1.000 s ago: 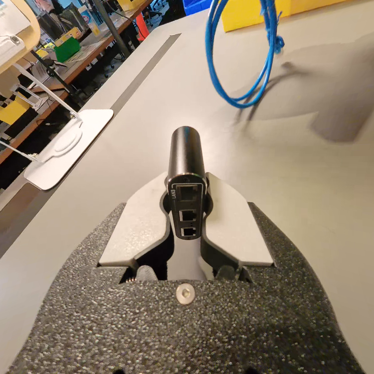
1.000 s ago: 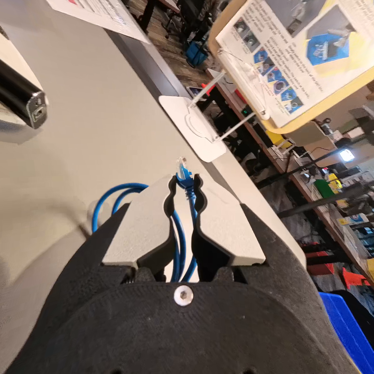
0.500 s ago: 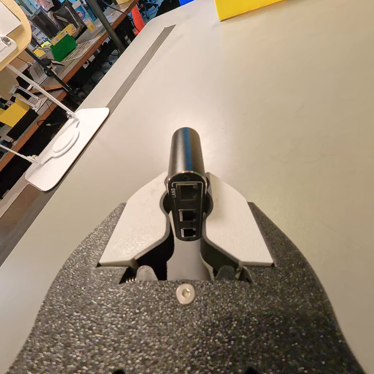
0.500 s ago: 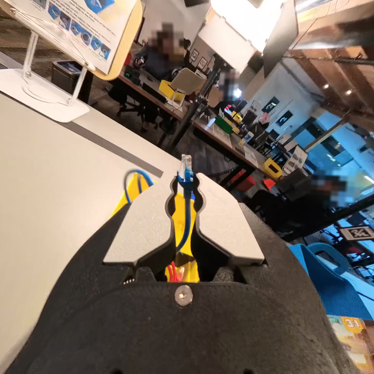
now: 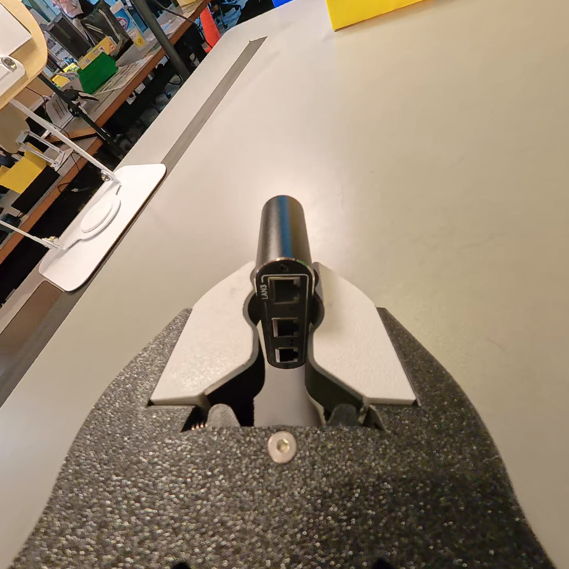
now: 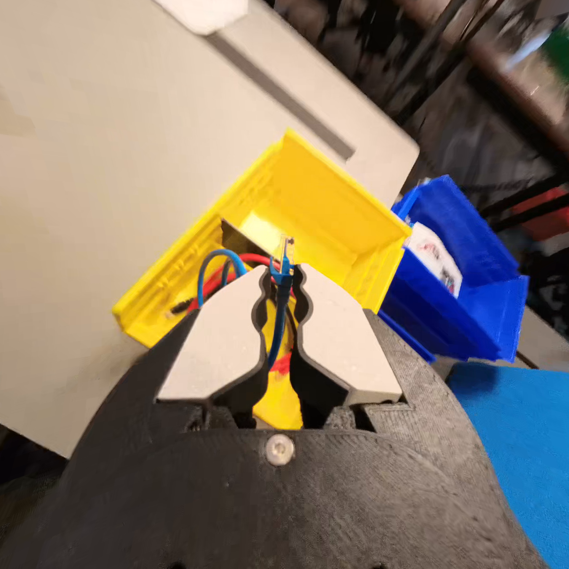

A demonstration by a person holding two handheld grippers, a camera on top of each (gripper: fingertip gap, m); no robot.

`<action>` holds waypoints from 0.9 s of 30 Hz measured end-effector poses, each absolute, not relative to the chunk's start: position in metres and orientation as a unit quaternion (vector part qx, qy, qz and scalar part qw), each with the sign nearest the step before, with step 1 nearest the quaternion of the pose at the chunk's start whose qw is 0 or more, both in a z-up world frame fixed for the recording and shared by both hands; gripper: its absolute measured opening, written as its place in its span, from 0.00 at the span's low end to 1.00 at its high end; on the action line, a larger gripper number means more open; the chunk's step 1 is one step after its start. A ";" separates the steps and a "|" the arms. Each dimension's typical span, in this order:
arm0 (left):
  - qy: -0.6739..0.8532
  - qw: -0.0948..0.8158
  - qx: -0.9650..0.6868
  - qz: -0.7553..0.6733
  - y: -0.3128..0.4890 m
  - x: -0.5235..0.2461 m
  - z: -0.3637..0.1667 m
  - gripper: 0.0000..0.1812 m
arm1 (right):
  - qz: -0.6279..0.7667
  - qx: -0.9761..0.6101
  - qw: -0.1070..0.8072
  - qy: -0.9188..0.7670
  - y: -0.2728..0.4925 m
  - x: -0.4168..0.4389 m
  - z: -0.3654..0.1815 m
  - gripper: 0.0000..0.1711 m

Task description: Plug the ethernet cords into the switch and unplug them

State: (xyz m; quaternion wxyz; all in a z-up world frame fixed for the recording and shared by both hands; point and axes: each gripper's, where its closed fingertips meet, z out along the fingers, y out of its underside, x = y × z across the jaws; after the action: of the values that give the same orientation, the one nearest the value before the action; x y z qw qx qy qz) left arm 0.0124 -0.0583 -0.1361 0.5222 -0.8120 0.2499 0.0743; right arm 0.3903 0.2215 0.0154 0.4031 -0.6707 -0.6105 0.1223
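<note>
Your left gripper [image 5: 284, 295] is clamped on the black switch [image 5: 284, 246] (ports facing you, all empty) above the table [image 5: 431, 154]. Your right gripper [image 6: 281, 274] pinches the blue cord [image 6: 281, 295] behind its plug, over the yellow bin [image 6: 314, 197].

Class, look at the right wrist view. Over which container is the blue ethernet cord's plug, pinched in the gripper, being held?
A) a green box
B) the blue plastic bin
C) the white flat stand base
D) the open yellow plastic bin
D: the right gripper is shut on the blue ethernet cord, and its clear plug tip sits in front of the open yellow plastic bin, with red cords lying inside.
</note>
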 end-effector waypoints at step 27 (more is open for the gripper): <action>0.251 0.525 -0.812 0.058 -0.059 0.020 -0.135 0.15 | -0.184 -0.634 0.340 -0.669 0.284 0.392 -0.048 0.27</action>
State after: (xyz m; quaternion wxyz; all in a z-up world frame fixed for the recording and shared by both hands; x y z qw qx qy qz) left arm 0.0202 -0.0589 -0.1346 0.5248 -0.8115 0.2505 0.0575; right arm 0.3920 0.2842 -0.0475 0.3402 -0.6343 -0.6694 -0.1841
